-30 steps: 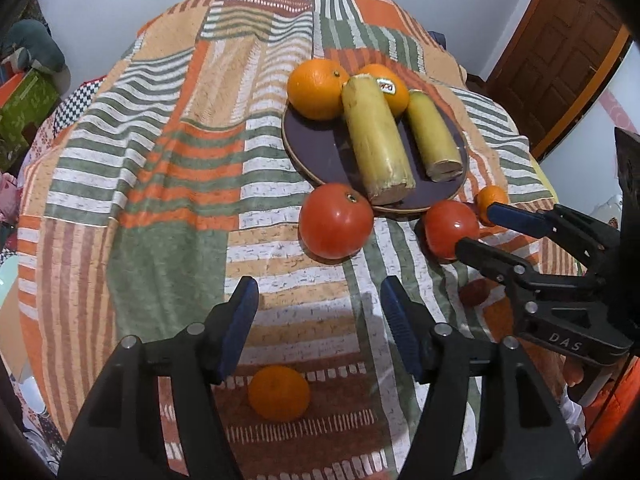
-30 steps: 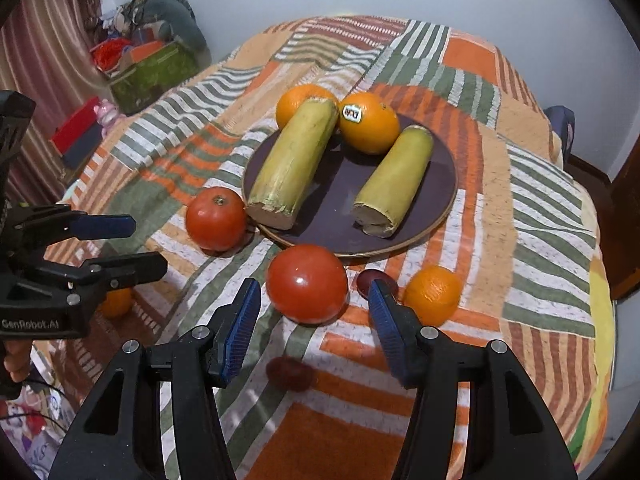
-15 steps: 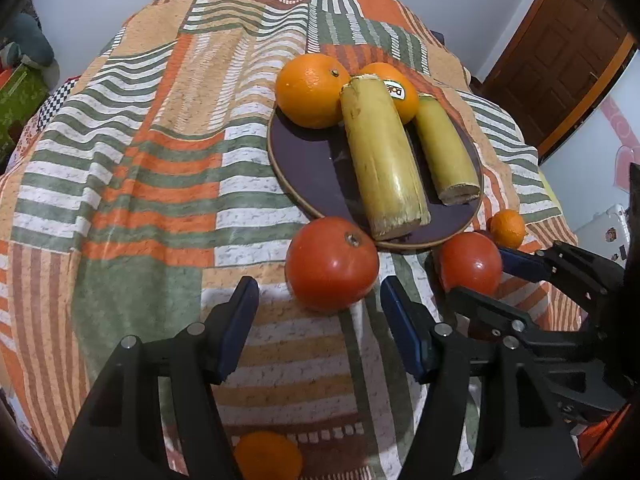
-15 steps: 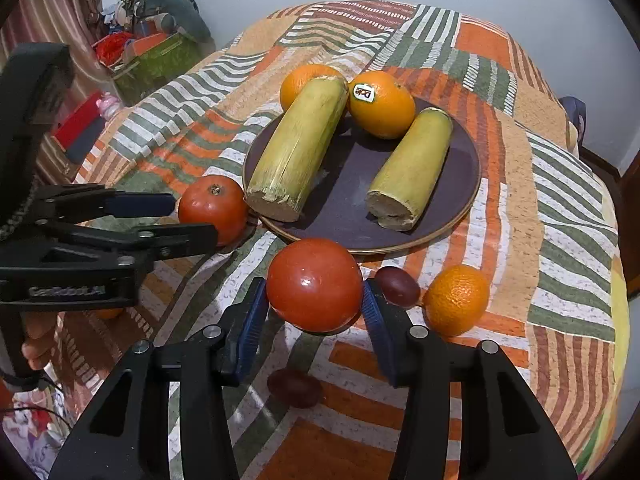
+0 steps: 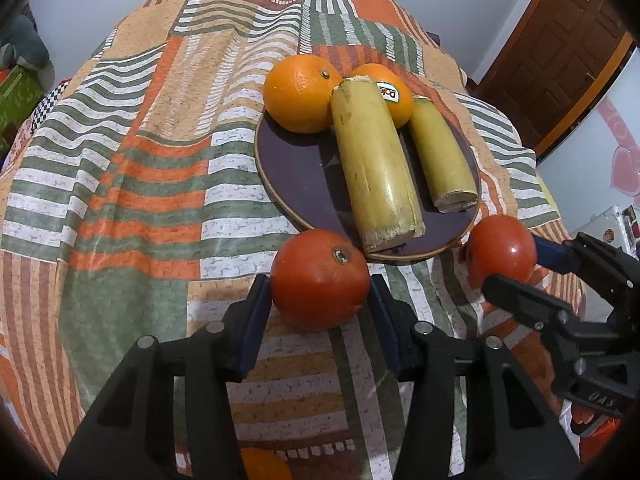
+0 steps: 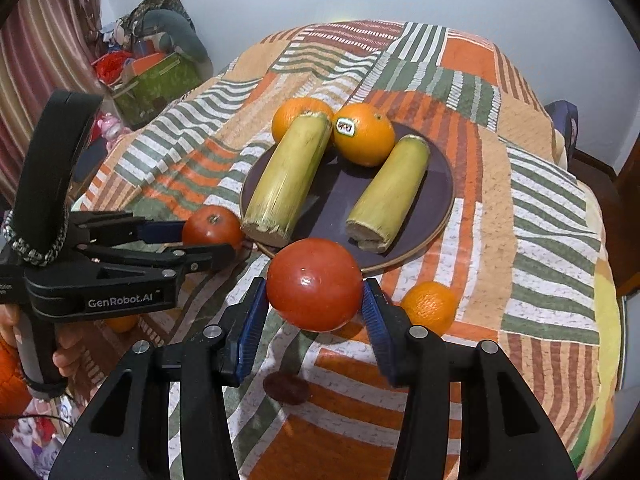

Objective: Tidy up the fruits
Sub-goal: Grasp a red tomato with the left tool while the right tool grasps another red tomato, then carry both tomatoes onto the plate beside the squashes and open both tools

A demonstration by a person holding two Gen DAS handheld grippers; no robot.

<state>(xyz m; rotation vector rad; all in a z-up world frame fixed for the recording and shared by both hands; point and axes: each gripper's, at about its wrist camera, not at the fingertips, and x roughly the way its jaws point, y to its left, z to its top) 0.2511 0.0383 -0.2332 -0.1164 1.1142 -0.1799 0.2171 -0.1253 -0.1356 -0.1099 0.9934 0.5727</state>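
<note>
Since the earlier frame, left gripper point(image 5: 320, 292) and right gripper point(image 6: 316, 292) are each closed on a tomato point(image 5: 320, 278), presumably for the plate point(image 5: 288, 168) at 12 o'clock

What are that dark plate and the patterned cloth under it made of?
The plate looks like glazed ceramic or stoneware: a dark purple, faintly shiny face with a bare tan rim, though coated wood can't be ruled out. The cloth looks like printed woven cotton: matte, speckled and softly wrinkled.
</note>
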